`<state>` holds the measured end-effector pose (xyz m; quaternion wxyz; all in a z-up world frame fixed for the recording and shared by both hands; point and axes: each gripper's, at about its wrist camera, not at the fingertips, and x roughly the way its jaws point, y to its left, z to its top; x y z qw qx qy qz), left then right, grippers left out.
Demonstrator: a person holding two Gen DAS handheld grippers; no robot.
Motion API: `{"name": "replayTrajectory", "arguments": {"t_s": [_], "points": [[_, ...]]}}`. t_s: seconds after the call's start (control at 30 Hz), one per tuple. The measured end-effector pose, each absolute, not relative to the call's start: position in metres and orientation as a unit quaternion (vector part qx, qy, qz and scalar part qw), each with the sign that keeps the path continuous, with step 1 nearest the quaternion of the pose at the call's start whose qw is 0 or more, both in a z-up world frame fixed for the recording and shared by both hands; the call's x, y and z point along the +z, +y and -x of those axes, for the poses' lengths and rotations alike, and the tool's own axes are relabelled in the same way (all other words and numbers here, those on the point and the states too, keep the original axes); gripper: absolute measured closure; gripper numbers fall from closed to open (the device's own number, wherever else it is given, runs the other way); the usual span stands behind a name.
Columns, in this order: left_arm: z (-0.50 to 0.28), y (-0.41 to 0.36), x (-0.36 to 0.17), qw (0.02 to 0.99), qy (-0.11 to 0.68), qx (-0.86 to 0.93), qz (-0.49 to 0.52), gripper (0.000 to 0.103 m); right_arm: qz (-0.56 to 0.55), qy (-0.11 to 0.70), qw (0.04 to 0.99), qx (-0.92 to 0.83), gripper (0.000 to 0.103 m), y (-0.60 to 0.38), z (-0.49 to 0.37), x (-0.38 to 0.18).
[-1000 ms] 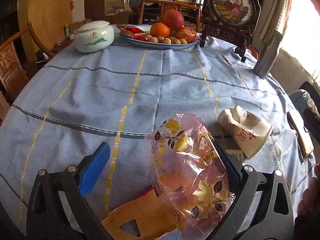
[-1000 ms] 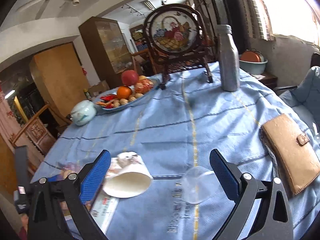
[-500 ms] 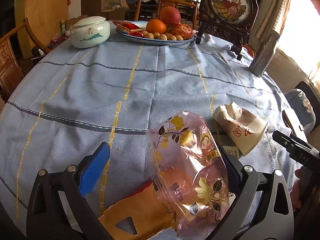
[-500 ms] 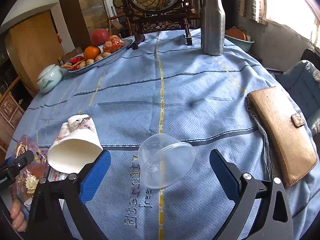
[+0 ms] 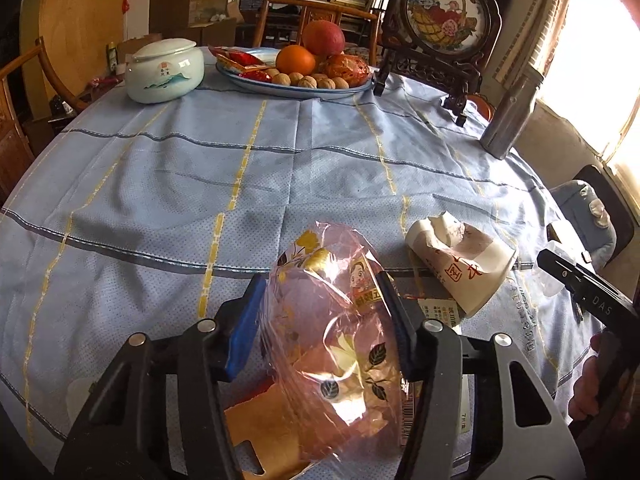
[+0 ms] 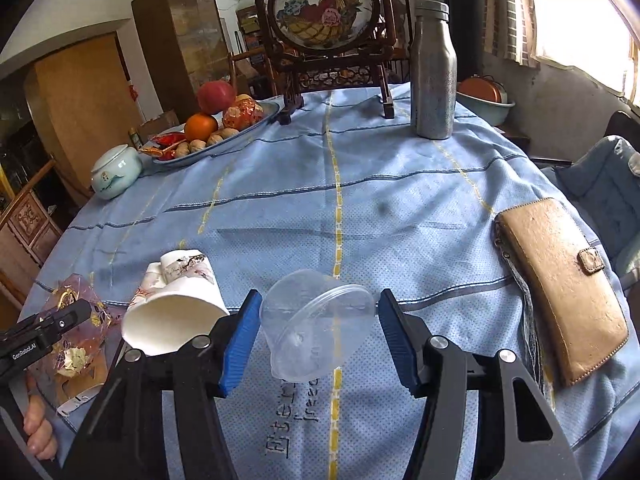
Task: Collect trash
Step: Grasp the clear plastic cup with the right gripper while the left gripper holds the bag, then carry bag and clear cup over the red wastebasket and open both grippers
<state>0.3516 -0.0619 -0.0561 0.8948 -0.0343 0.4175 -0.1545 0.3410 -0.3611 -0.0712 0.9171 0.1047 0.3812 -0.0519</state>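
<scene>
Wrapper (image 5: 336, 344) sat pinched in left tongs (image 5: 324, 320); cup (image 6: 316, 332) lay between spread right tongs (image 6: 316, 336). Risk: closing could crush or squirt it out.

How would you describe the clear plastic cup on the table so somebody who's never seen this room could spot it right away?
On the round table's blue tablecloth, look at the near edge, left of the tan wallet. The clear plastic cup lies on its side between the right claw's blue pads. Unlike the crushed white paper cup to its left, it is see-through and unprinted.
</scene>
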Motion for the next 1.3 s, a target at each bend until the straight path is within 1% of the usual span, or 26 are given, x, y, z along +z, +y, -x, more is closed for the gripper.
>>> {"name": "replayTrajectory", "arguments": {"t_s": [0.17,0.57,0.8,0.9,1.07,1.3], "points": [[-0.352,-0.052,-0.051,0.898,0.407,-0.156,0.058,0.058,-0.108,0.382,0.917,-0.045,0.043,-0.361,-0.340,-0.073],[-0.343,-0.044,-0.037,0.916,0.368,-0.144,0.069,0.058,-0.105,0.383,0.917,-0.040,0.043,-0.358,-0.341,-0.072],[-0.328,-0.045,-0.035,0.916,0.358,-0.162,0.074,0.058,-0.093,0.339,0.935,-0.048,0.043,-0.355,-0.330,-0.055],[-0.313,-0.045,-0.034,0.916,0.360,-0.161,0.071,0.058,-0.107,0.324,0.939,-0.039,0.043,-0.354,-0.323,-0.049],[-0.282,-0.040,-0.015,0.928,0.336,-0.152,0.045,0.058,-0.134,0.306,0.942,-0.006,0.043,-0.335,-0.299,-0.042],[-0.250,-0.015,0.015,0.940,0.302,-0.151,0.053,0.058,-0.142,0.281,0.948,0.042,0.043,-0.296,-0.265,-0.022]]}}
